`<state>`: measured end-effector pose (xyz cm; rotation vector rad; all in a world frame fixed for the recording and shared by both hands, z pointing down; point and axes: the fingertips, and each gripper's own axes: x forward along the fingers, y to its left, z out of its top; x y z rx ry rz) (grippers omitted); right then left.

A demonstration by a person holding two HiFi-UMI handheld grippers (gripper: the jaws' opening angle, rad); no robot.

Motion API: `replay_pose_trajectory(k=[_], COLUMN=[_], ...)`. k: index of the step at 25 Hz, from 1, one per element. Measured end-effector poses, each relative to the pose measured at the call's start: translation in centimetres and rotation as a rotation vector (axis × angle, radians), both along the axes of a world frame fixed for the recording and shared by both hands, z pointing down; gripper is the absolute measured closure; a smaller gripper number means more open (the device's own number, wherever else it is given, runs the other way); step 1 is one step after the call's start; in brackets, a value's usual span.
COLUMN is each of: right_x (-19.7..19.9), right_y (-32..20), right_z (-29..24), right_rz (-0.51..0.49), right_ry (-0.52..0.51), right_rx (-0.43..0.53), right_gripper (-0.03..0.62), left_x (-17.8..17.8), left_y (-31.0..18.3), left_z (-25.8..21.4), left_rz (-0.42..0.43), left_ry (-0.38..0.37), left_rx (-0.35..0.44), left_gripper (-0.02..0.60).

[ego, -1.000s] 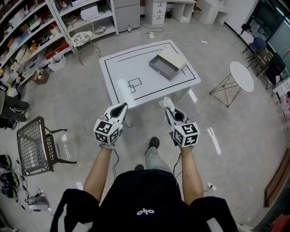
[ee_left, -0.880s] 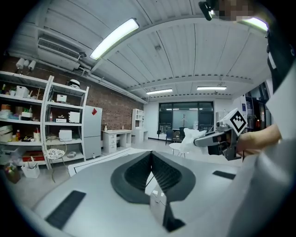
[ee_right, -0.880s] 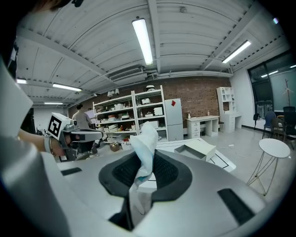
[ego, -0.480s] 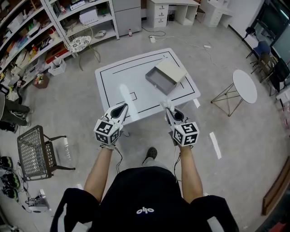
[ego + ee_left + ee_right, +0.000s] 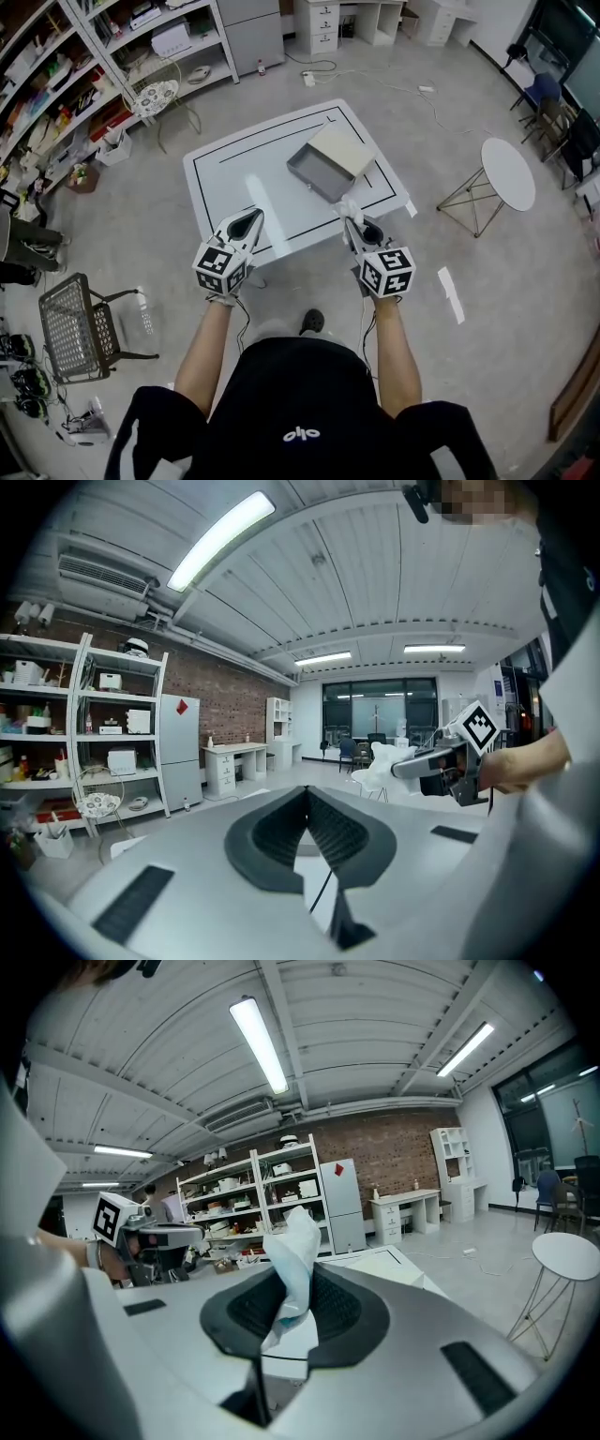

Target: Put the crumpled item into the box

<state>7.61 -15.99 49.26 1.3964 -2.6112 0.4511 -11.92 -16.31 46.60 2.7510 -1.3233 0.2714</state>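
Right gripper (image 5: 351,225) clenched on crumpled white tissue (image 5: 292,1258), near white desk (image 5: 234,164) edge. Left gripper (image 5: 251,219) closed, empty. Open grey box (image 5: 314,175) lay at 12 o'clock. Risk: thin pinch slips and tissue drops short.

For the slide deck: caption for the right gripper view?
Right claw clamps a crumpled white tissue, with the white table beyond it.

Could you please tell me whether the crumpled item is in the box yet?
Out. The crumpled item is pinched in the right gripper, short of the box on the table.
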Motion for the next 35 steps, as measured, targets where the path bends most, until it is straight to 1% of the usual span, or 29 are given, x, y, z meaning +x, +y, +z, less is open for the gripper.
replay_pose_trajectory(k=[9, 21, 35], right_x=[2.2, 5.1, 4.0], right_y=[-2.3, -6.4, -12.9], right_z=[0.3, 1.0, 2.2], right_rz=[0.0, 0.022, 0.01], right_ry=[0.001, 0.011, 0.027], right_rx=[0.001, -0.008, -0.049], right_gripper=[0.52, 0.521, 0.52], left_x=[2.0, 5.5, 4.3], left_y=[-2.5, -7.2, -13.2], left_z=[0.2, 0.7, 1.1], left_rz=[-0.004, 0.039, 0.027], left_ry=[0.005, 0.013, 0.011], left_rx=[0.001, -0.004, -0.029], left_gripper=[0.574, 0.574, 0.574])
